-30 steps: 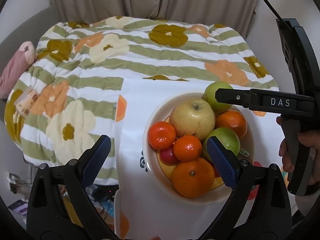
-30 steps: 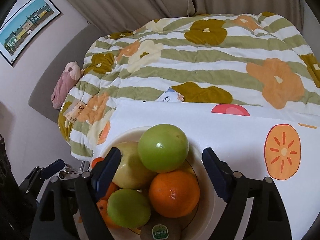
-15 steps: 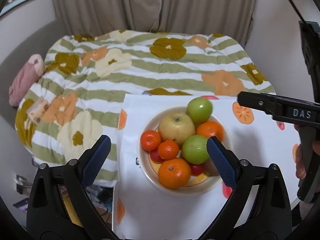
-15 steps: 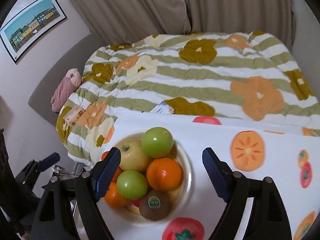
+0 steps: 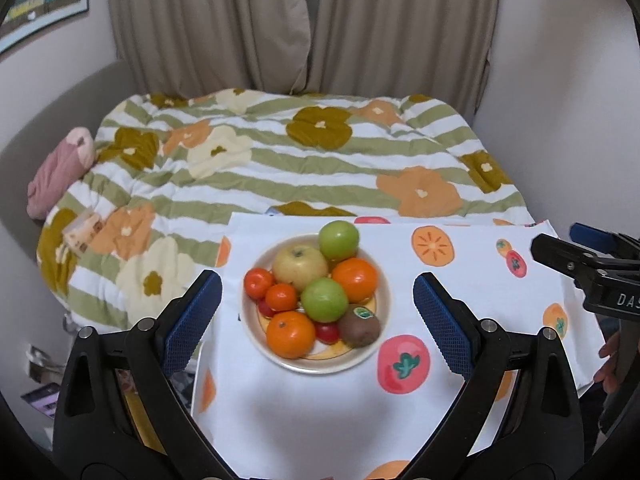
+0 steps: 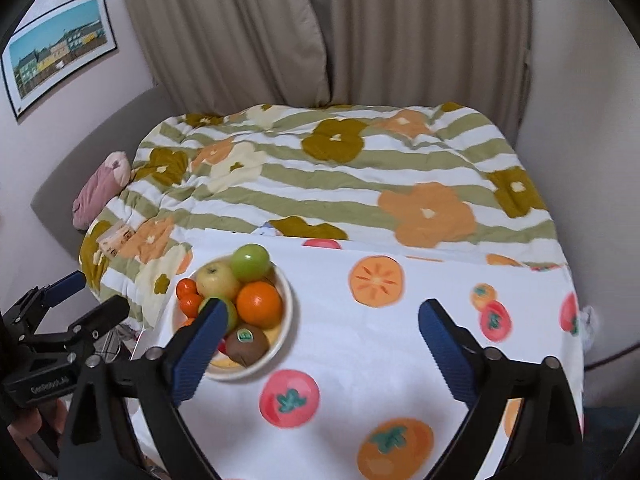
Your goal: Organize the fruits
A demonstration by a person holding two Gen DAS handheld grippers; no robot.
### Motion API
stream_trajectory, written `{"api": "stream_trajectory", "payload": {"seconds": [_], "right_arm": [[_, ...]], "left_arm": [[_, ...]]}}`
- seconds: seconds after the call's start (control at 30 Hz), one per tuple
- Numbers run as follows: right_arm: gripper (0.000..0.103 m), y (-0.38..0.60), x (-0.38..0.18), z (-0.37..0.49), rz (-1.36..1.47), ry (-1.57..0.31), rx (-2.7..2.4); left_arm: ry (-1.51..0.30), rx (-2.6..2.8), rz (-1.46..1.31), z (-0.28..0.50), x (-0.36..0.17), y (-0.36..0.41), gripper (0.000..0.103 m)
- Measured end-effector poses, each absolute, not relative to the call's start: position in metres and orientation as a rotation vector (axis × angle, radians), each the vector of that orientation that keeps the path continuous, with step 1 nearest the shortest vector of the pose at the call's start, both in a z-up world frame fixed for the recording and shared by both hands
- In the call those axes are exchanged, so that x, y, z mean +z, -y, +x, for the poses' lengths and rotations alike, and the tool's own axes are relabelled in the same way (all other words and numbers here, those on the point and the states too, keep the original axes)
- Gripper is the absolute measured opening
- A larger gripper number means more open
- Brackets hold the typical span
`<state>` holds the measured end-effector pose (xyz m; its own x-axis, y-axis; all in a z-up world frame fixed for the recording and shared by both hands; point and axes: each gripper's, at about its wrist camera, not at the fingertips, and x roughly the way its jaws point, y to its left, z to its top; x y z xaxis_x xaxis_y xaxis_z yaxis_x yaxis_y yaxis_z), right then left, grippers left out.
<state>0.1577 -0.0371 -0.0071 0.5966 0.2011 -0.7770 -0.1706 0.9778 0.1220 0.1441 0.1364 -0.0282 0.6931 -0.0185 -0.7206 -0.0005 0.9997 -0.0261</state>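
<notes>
Both claws backed off bowl, right claw opening, empty

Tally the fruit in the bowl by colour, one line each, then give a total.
Orange: 4
Green: 2
Yellow: 1
Red, small, partly hidden: 2
Brown kiwi: 1
Total: 10 visible in the bowl

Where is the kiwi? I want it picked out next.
In the left wrist view, the kiwi sits at the bowl's near right edge, beside the big orange and under a green apple.
</notes>
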Motion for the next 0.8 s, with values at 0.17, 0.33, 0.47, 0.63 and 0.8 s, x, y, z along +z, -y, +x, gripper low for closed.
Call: {"api": "stream_trajectory", "payload": {"seconds": [0.17, 0.33, 0.47, 0.63, 0.8], "right_arm": [[0.102, 0.062, 0.005, 0.131, 0.021, -0.872, 0.129], [0.103, 0.072, 0.010, 0.105, -0.014, -0.848, 0.063], [0.103, 0.078, 0.010, 0.095, 0.024, -0.838, 0.038], [0.103, 0.078, 0.012, 0.087, 0.002, -0.817, 0.019], [0.103, 0.077, 0.014, 0.084, -0.003, -0.808, 0.011]], "left_arm": [[-0.773, -0.021, -0.028, 0.128, -0.020, -0.120, 0.103], [-0.743, -0.022, -0.027, 0.115, -0.015, -0.111, 0.103], [-0.721, -0.023, -0.016, 0.108, -0.010, -0.107, 0.103], [-0.714, -0.037, 0.001, 0.107, -0.010, -0.101, 0.103], [-0.711, -0.050, 0.010, 0.108, -0.010, -0.097, 0.103]]}}
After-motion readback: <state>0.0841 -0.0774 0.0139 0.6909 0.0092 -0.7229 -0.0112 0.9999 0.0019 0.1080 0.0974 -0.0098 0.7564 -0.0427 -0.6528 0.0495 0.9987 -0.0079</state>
